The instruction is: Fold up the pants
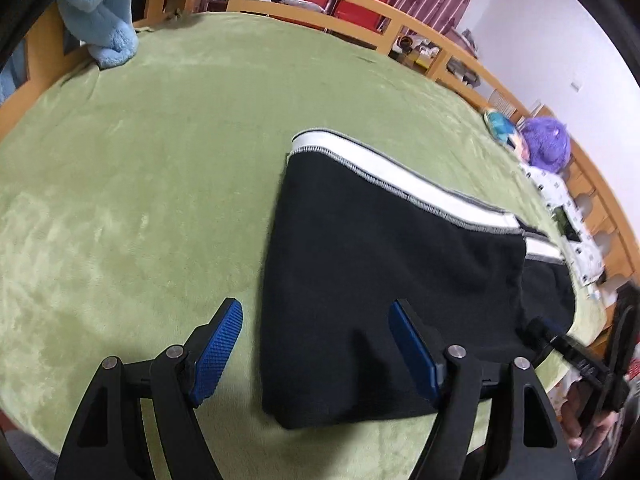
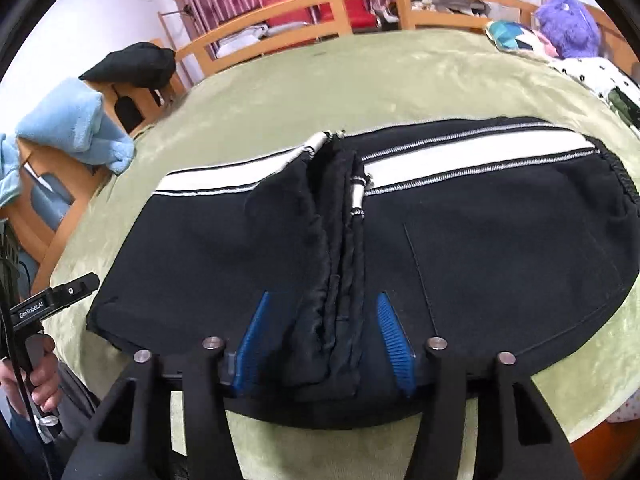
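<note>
Black pants (image 1: 380, 264) with a white side stripe (image 1: 400, 176) lie folded flat on the green bed cover (image 1: 140, 200). My left gripper (image 1: 316, 306) stands open over their near left corner, one finger above the cover and the other above the black cloth, gripping nothing. In the right wrist view the pants (image 2: 500, 240) spread wide, and a bunched ridge of folded cloth (image 2: 332, 280) runs toward me. My right gripper (image 2: 323, 298) straddles that ridge with its blue pads (image 2: 252, 340) apart from the cloth on both sides, so it is open.
A light blue fleece (image 1: 104, 20) hangs over the wooden bed rail (image 1: 360, 12) at the far left. A purple plush (image 1: 546, 144) and a patterned white cloth (image 1: 560, 208) lie along the right edge. A black garment (image 2: 132, 64) sits on the rail. A hand (image 2: 40, 364) holds the other gripper's handle.
</note>
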A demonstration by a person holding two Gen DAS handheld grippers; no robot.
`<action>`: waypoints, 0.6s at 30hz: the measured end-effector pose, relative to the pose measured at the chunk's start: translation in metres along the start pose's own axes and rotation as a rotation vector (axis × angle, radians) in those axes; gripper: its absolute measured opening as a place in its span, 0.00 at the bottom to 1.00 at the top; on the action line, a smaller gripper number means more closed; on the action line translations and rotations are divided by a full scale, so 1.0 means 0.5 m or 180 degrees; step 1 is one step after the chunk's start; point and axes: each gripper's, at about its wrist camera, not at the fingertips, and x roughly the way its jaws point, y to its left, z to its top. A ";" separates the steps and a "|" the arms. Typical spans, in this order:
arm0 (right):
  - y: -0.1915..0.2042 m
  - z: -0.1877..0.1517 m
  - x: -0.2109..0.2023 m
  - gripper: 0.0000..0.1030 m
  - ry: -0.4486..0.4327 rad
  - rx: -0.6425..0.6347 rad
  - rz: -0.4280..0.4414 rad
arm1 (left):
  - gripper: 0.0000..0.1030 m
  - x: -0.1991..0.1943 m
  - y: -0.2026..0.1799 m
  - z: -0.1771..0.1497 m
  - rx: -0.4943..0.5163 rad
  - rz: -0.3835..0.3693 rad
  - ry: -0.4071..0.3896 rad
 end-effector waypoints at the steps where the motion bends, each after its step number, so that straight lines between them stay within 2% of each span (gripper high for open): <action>1: -0.011 0.005 0.003 0.50 0.0010 0.0006 -0.0058 | 0.71 0.006 0.004 0.008 -0.0010 -0.0034 -0.0015; 3: -0.051 0.003 -0.025 0.50 -0.0139 0.0130 -0.0113 | 0.71 0.031 0.008 0.029 0.0019 -0.0066 0.0030; 5: -0.108 -0.001 -0.066 0.50 -0.0375 0.0396 -0.0326 | 0.67 0.064 0.009 0.054 0.0052 0.0006 0.0094; 7: -0.178 -0.006 -0.102 0.53 -0.0498 0.0665 -0.0632 | 0.66 0.093 0.008 0.073 0.0077 0.0071 0.0182; 10: -0.279 -0.021 -0.127 0.65 -0.0515 0.0938 -0.1022 | 0.65 0.133 0.007 0.094 0.0158 0.0201 0.0267; 12: -0.346 -0.032 -0.122 0.65 -0.0419 0.1149 -0.1177 | 0.65 0.152 0.002 0.101 0.0231 0.0237 0.0318; 14: -0.401 -0.046 -0.118 0.65 -0.0337 0.1382 -0.1153 | 0.65 0.161 0.000 0.105 0.0263 0.0235 0.0354; 18: -0.466 -0.049 -0.099 0.66 -0.0359 0.1699 -0.0850 | 0.65 0.176 -0.006 0.108 0.0337 0.0255 0.0433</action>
